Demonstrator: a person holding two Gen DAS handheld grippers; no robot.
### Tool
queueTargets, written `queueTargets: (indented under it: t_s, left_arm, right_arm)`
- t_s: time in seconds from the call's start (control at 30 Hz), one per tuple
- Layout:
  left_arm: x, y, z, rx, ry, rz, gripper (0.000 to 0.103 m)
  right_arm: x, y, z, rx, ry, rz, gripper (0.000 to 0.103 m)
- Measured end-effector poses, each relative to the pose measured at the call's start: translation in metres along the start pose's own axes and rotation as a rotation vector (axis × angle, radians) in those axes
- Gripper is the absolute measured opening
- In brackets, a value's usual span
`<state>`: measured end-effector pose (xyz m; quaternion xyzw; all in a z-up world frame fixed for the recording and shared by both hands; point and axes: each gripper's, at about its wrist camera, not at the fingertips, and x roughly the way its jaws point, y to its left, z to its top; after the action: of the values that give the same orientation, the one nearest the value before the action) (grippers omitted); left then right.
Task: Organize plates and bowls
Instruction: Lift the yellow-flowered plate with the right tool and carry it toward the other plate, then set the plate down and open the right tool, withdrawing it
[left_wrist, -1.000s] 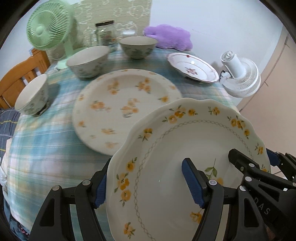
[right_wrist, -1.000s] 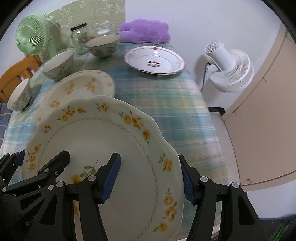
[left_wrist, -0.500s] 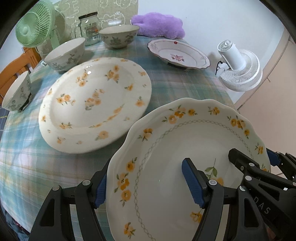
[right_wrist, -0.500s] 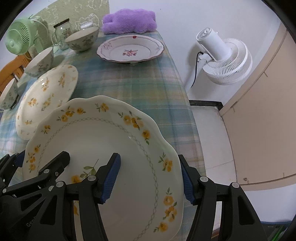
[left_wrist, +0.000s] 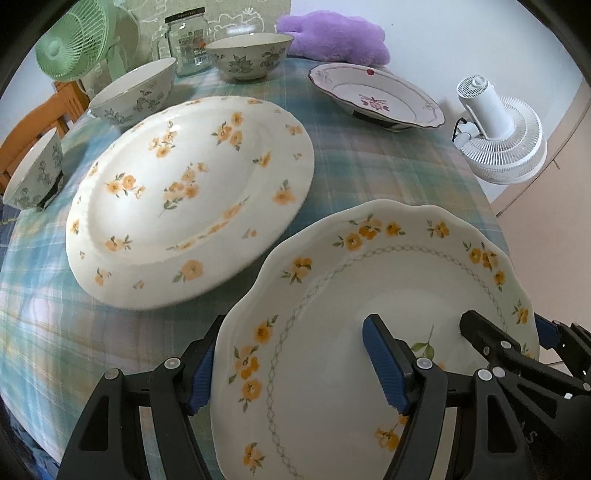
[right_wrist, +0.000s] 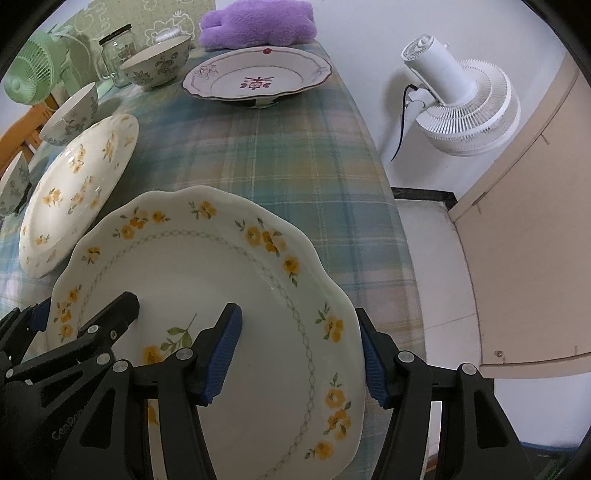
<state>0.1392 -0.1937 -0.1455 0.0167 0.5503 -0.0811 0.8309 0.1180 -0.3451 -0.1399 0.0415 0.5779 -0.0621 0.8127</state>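
A scalloped plate (left_wrist: 351, 277) with yellow flowers and a lattice ring hangs over the near part of the checked tablecloth (left_wrist: 369, 166). My left gripper (left_wrist: 291, 365) is shut on its left rim, one pad under the edge and one inside the well. On the opposite rim of this scalloped plate (right_wrist: 192, 266), my right gripper (right_wrist: 299, 354) is shut the same way. A large round flowered plate (left_wrist: 192, 199) lies on the cloth just left of it. A pink-flowered plate (left_wrist: 376, 98) rests farther back on the right.
Three patterned bowls (left_wrist: 135, 92) (left_wrist: 249, 55) (left_wrist: 35, 173) stand along the left and back. A glass jar (left_wrist: 188, 40), a green fan (left_wrist: 72, 44) and a purple plush (left_wrist: 332, 35) line the far edge. A white fan (right_wrist: 465, 107) stands beyond the table's right edge.
Both grippers have sunk and moved in over the table with the scalloped plate held as before. The round plate and the table's far end now look nearer and larger.
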Motion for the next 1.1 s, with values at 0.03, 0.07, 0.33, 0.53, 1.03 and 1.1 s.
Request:
queueTargets:
  t_s: [0.03,0.07,0.33,0.53,1.03,1.1]
  left_arm:
    - [0.001,0.001,0.002,0.001,-0.002,0.003,0.075]
    - [0.001,0.002,0.003,0.004,-0.002,0.003,0.075]
    - [0.002,0.004,0.005,0.035,0.011,0.001,0.076]
    - [-0.009,0.008,0.001,0.046,0.011,0.012,0.086]
    - [-0.077,0.049,0.01,0.008,-0.134,-0.018,0.103]
    - [-0.083,0.056,0.01,0.014,-0.145,-0.022,0.103]
  right_arm:
    - [0.001,0.0,0.0,0.002,0.004,0.006,0.064]
    - [0.001,0.0,-0.001,0.002,0.006,0.01,0.064]
    - [-0.001,0.005,-0.006,0.006,0.016,0.02,0.065]
    - [-0.01,0.003,-0.006,0.034,-0.01,0.03,0.065]
    - [-0.079,0.028,0.007,0.003,-0.154,0.056,0.065]
    - [-0.087,0.035,0.006,0.008,-0.163,0.058,0.065]
